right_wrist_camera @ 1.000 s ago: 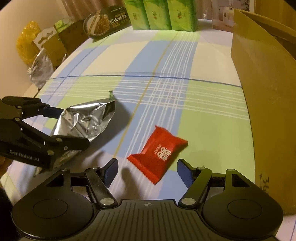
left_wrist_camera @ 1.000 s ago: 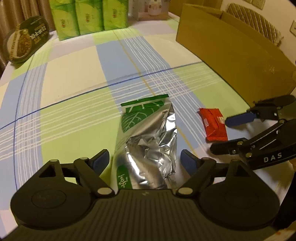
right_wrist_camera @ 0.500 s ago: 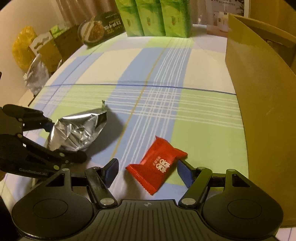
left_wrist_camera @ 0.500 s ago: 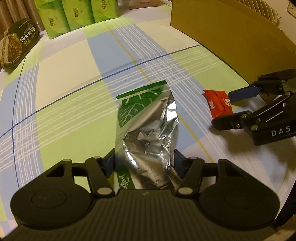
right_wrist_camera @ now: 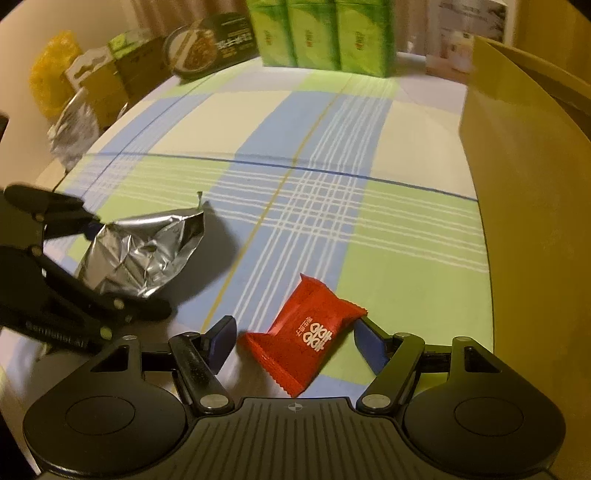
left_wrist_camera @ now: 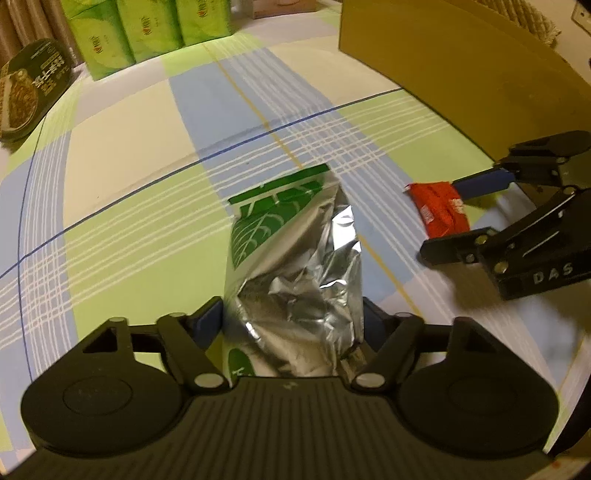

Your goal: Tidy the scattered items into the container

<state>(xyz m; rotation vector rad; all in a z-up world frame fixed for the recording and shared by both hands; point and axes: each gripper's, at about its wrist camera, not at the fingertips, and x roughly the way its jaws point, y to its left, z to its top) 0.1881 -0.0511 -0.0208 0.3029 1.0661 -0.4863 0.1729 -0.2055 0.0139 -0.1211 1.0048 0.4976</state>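
We note a table (left_wrist_camera: pixel 122 155) under a plaid cloth of green, blue and cream. Along its right side stands a cardboard box (left_wrist_camera: pixel 461 62), wall upright, well clear of both loose items. At the far edge, three green packs (right_wrist_camera: pixel 321 33) side by side; left of them a dark oval food tray (right_wrist_camera: pixel 210 44) leaning up.

Mid-table, a silver foil bag (left_wrist_camera: pixel 295 266) with green print lies lengthwise, crumpled, its green sealed end pointing away. Our left gripper (left_wrist_camera: pixel 291 321) has closed onto its near end: both blue pads press the bag's sides. From the right wrist view the bag's far end looks raised off the cloth, a shadow beneath it.

To the right of the bag, apart from it, a red packet (right_wrist_camera: pixel 310 328) lies flat on the cloth, near the box. Our right gripper (right_wrist_camera: pixel 293 338) straddles it, fingers (right_wrist_camera: pixel 221 338) wide; the right pad sits just at the packet's corner, the left pad stands off with a gap. No grip on it.
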